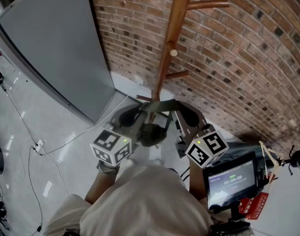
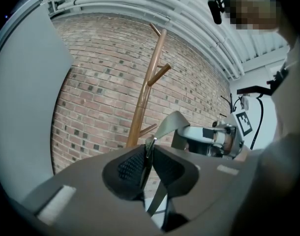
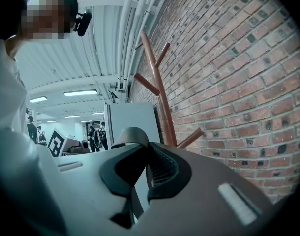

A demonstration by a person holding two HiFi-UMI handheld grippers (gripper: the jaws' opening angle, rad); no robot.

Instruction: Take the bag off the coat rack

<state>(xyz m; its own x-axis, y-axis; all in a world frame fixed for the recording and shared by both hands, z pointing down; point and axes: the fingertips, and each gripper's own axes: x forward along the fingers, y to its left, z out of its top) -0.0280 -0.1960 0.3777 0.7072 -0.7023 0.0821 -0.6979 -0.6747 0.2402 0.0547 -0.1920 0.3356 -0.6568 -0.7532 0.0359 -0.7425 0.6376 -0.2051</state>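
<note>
1. The left hand-held gripper (image 1: 138, 114) is clamped on the bag's strap (image 1: 160, 103). In the left gripper view its jaws pinch the strap (image 2: 162, 132) next to a metal buckle (image 2: 150, 143).
2. The right hand-held gripper (image 1: 178, 113) is clamped on the same strap. In the right gripper view the strap (image 3: 133, 134) arches up out of its closed jaws as a loop.
3. In the head view the strap runs between the two hand-held grippers, just in front of the lower part of the rack (image 1: 172, 38).
4. The bag (image 1: 151, 133) is a small dark shape hanging from the strap, between and below the two hand-held grippers and above the floor (image 1: 56, 132).
5. The rack is a wooden pole with slanted pegs. It stands close to a brick wall (image 1: 238, 58), with a grey panel (image 1: 51, 43) to its left.
6. A small screen (image 1: 231, 181) sits at the lower right, near the right hand-held gripper's marker cube (image 1: 207, 150).
</note>
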